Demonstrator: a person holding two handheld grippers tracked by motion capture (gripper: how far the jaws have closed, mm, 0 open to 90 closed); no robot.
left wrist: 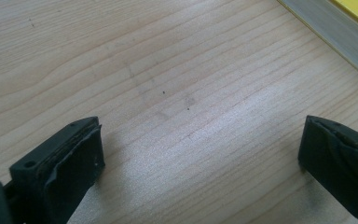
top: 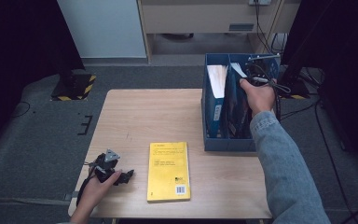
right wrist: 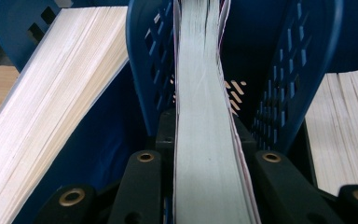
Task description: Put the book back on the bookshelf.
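Observation:
A blue file rack [top: 227,143] with several slots stands at the table's right side. My right gripper [top: 257,71] is above the rack's far end, shut on a thin book [top: 237,70] that stands upright in a middle slot. In the right gripper view the right gripper [right wrist: 205,133] pinches that book's pale page edge [right wrist: 200,88] from both sides. A yellow book [top: 168,171] lies flat near the front edge. My left gripper [top: 127,176] rests low at the front left corner, open, with bare wood between its jaws in the left gripper view [left wrist: 200,149].
A thicker book [top: 217,79] leans in the rack's left slot, its white pages [right wrist: 60,98] beside the blue divider [right wrist: 149,70]. Another book's pages [right wrist: 349,126] stand right of the rack. The yellow book's edge [left wrist: 349,32] lies just beyond the left gripper.

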